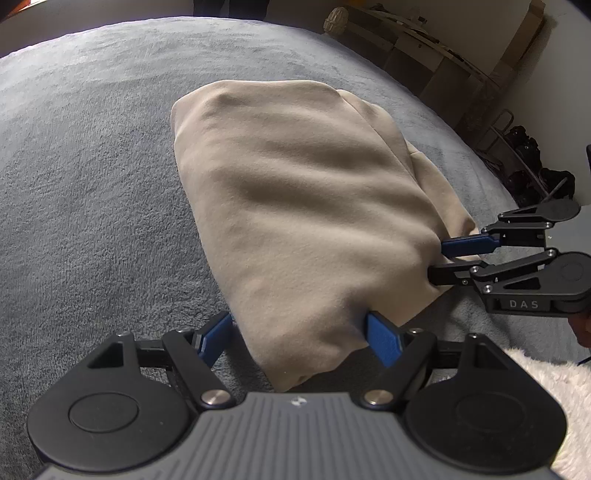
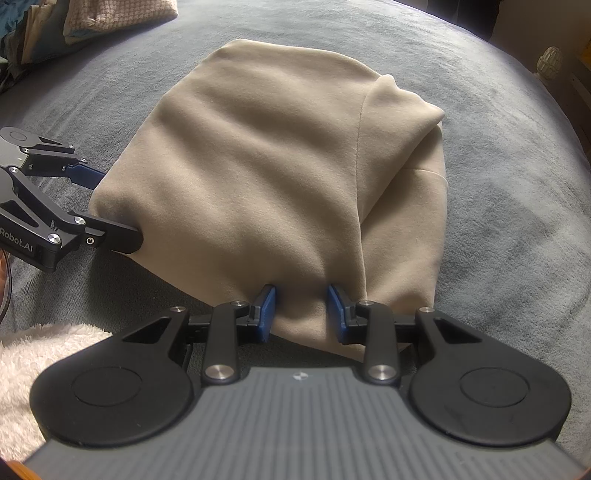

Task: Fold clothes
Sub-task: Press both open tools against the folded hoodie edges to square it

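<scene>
A soft beige garment (image 2: pixel 266 177), folded into a rounded slab, lies mid-bed on the nubby grey blanket (image 1: pixel 92 177). The right gripper (image 2: pixel 301 310) has its jaws clamped on its near hem; the left gripper (image 1: pixel 299 332) has its jaws spread wide around a corner fold.

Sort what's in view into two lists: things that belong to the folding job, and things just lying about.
Part of the job:
- beige garment
- left gripper, at its near-left corner
- right gripper, pinching its near edge

Lying about:
- grey blanket underneath
- white fluffy fabric
- pile of folded clothes
- shelf
</scene>
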{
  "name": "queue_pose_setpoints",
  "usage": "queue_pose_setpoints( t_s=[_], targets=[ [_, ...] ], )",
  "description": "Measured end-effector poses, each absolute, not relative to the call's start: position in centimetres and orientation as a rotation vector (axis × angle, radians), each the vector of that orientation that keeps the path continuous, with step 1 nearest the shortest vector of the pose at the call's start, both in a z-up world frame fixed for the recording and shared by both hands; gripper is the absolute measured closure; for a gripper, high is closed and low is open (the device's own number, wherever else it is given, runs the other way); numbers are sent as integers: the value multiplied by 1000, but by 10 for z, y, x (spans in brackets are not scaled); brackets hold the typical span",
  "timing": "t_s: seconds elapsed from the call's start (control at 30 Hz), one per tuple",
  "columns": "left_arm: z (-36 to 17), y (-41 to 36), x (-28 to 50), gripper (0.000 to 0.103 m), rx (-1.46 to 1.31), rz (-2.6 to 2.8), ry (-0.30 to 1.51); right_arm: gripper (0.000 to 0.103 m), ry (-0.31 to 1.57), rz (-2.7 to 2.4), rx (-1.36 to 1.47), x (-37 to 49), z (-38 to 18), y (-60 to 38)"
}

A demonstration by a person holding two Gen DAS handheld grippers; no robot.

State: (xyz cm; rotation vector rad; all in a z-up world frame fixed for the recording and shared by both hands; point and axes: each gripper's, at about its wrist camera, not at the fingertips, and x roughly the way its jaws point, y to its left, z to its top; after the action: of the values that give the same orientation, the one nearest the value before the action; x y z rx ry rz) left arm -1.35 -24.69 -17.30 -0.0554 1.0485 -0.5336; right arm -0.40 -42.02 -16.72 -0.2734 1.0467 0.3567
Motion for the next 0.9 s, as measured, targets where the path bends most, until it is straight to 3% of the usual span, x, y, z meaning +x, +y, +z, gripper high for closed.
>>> queue_pose_setpoints(
  t_s=[0.9],
  targets=[
    [-176,-251,-8,19,-22,-499,1092,72,1068,370,-278,2,-168,-422]
  ],
)
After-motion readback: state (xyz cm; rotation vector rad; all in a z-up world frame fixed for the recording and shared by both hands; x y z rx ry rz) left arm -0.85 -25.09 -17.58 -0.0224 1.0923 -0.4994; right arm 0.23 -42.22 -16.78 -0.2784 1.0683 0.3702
